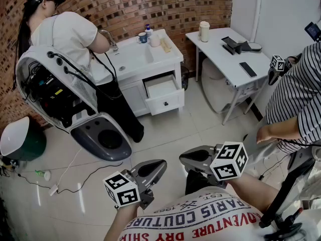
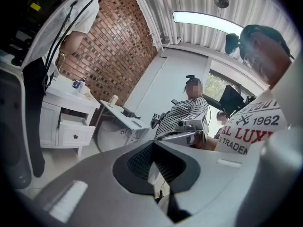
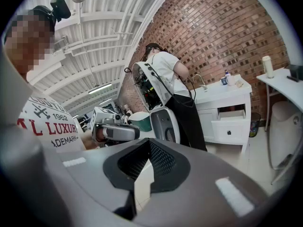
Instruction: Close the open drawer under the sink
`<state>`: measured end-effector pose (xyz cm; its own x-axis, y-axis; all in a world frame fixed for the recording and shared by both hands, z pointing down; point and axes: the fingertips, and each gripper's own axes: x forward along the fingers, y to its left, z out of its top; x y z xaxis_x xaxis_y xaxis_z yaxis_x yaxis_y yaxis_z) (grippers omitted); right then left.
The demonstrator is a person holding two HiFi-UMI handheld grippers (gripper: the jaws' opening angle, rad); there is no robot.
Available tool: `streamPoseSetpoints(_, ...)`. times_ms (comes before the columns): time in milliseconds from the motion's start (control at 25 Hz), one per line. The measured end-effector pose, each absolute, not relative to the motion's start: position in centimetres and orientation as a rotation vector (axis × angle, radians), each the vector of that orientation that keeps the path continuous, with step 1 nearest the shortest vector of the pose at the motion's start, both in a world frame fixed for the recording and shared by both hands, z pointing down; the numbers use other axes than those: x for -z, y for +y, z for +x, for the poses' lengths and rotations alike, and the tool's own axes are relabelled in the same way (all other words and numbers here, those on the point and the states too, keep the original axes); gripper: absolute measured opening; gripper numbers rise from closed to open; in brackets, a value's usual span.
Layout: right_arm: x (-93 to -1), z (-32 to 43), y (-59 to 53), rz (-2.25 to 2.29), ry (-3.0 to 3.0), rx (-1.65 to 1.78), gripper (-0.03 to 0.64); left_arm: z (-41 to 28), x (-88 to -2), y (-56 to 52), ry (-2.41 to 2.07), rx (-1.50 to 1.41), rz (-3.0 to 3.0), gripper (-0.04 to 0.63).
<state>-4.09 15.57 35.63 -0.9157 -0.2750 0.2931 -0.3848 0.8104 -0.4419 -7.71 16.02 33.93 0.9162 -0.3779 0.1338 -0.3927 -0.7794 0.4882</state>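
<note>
The white sink cabinet (image 1: pixel 131 67) stands against the brick wall, and its right-hand drawer (image 1: pixel 164 95) is pulled out, with a small dark knob on its front. That open drawer also shows in the left gripper view (image 2: pixel 73 132) and in the right gripper view (image 3: pixel 229 129). Both grippers hang low near my body, well short of the cabinet. My left gripper (image 1: pixel 150 170) (image 2: pixel 154 148) is shut on nothing. My right gripper (image 1: pixel 193 159) (image 3: pixel 149 143) is shut too and holds nothing.
A person with a large white machine (image 1: pixel 55 79) on their back stands at the sink, left of the drawer. A white table (image 1: pixel 230 49) with devices is at the right, beside a person in a striped shirt (image 1: pixel 296 89). A cable (image 1: pixel 75 185) lies on the floor.
</note>
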Motion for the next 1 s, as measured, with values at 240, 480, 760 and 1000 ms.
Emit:
streamPoseSetpoints(240,-36.5,-3.4,10.2,0.501,-2.799,-0.738,0.009,-7.2,-34.9,11.7,-0.588,-0.079,2.536,-0.017)
streamPoseSetpoints(480,-39.2,-1.2,0.6,0.549,-2.811,-0.701,0.009,-6.1,-38.5,3.2,-0.647,-0.114,2.481,-0.017)
streamPoseSetpoints(760,-45.5,2.3,-14.7,0.700,-2.679,-0.746,0.009,-4.7,-42.1,-10.5,-0.636,-0.187,2.409,-0.017)
streamPoseSetpoints(1000,-58.3,6.2,-27.0,0.871,-2.436,-0.814,0.009,-3.2,-44.7,-20.3,-0.587,-0.225,2.340,-0.017)
